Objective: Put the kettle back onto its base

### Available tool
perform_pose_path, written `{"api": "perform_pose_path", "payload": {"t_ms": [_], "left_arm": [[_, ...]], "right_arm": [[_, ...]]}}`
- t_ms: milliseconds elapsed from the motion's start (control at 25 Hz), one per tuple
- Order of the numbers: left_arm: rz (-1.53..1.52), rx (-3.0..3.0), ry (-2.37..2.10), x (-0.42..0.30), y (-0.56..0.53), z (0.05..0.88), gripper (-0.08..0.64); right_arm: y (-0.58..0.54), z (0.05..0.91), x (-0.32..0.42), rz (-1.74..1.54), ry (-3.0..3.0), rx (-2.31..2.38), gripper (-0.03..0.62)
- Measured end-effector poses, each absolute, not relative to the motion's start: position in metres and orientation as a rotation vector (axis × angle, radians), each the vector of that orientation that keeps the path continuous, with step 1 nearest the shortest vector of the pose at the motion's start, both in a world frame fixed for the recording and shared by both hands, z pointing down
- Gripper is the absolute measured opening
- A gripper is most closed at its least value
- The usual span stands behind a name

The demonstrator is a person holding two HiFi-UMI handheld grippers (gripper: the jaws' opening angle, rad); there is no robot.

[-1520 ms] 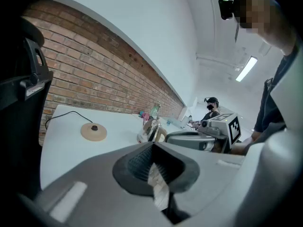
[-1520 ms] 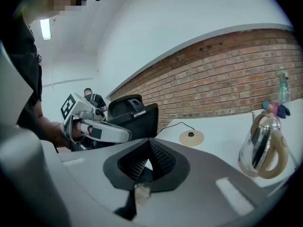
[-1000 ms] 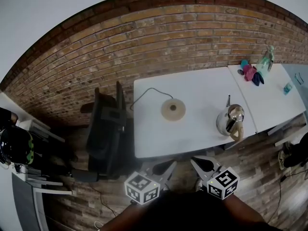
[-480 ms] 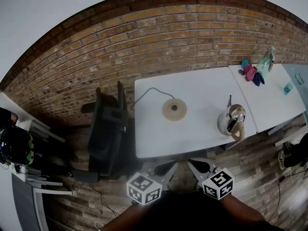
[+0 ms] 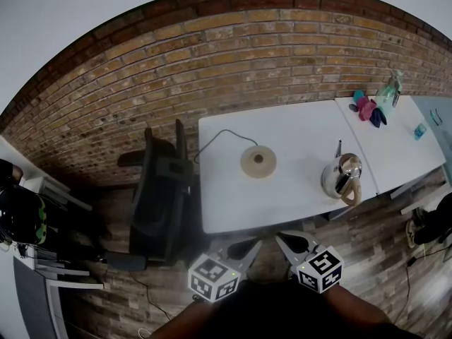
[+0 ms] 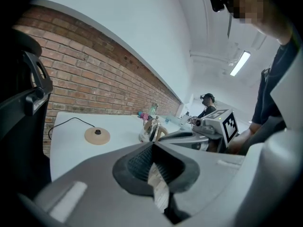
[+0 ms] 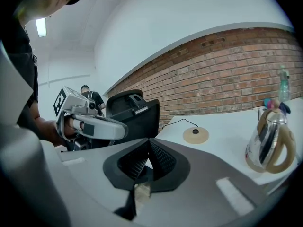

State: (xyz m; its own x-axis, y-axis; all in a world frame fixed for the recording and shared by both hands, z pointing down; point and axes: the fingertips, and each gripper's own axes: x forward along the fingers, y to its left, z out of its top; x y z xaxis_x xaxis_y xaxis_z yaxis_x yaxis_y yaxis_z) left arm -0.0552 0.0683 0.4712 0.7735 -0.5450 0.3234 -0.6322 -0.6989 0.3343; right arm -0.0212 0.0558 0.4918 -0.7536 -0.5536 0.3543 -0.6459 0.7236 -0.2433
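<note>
A shiny steel kettle (image 5: 342, 177) with a tan handle stands on the white table (image 5: 296, 133), near its front right edge. Its round tan base (image 5: 258, 161) lies to the left of it in mid-table, a black cord running back from it. Both grippers hang in front of the table edge, clear of everything. My left gripper (image 5: 248, 246) and right gripper (image 5: 285, 239) are shut with nothing between the jaws. The left gripper view shows the base (image 6: 97, 135) and the kettle (image 6: 151, 129) beyond the shut jaws. In the right gripper view the kettle (image 7: 270, 141) stands right of the base (image 7: 196, 135).
A black office chair (image 5: 161, 189) stands at the table's left end. A second white table (image 5: 395, 154) adjoins on the right, with a bottle (image 5: 389, 87) and small colourful items (image 5: 367, 107). A brick wall runs behind. Another person (image 6: 207, 106) stands far off.
My right gripper has drawn slightly left and back toward me. The kettle and base have not moved on the table; the view has shifted a little.
</note>
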Motion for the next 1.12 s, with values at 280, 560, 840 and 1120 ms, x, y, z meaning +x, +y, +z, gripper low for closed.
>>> {"api": "perform_pose_path", "payload": {"t_ms": [280,560,840,1120], "left_arm": [[0.284,2.554,-0.816,-0.073,0.076,0.474,0.000],[0.324,2.593,-0.740,-0.093,0.079,0.474,0.000],[0.365,2.623,-0.648,-0.104,0.086,0.479,0.000],[0.363,2.633,-0.603,-0.104,0.081,0.479,0.000]], "right_arm": [[0.056,0.490,-0.046,0.499,-2.645,0.986,0.028],[0.058,0.491,-0.068,0.514,-2.625,1.062,0.028],[0.063,0.497,-0.077,0.544,-2.581,1.150,0.028],[0.058,0.497,-0.077,0.553,-2.558,1.191,0.028]]}}
